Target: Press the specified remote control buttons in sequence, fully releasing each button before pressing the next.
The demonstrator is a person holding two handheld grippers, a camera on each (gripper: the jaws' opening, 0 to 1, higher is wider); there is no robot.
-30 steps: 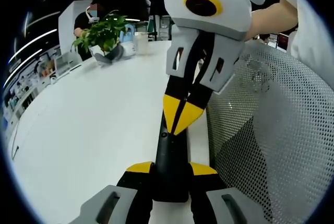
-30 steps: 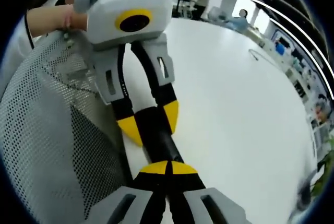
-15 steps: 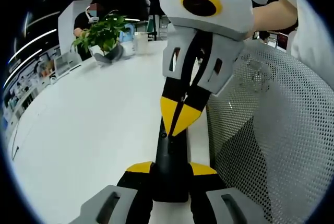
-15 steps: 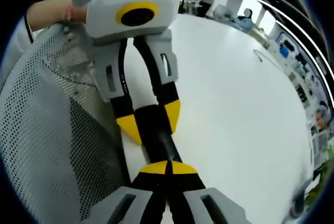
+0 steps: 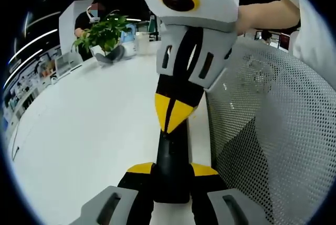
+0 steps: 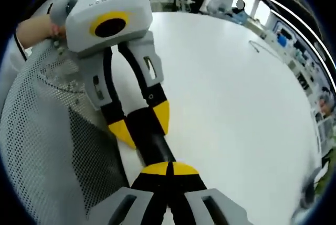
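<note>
While the left hand-held gripper (image 5: 170, 170) clamps the black remote (image 5: 172, 164), the right hand-held gripper (image 5: 173, 114), closed, has shifted leftward.

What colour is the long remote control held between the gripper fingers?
Black. The slim black remote control shows best in the left gripper view.

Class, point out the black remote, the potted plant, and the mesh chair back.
black remote (image 5: 171, 167), left gripper view, middle of its body
potted plant (image 5: 102, 33), left gripper view, on its leaves
mesh chair back (image 5: 273, 130), left gripper view, bare mesh
</note>
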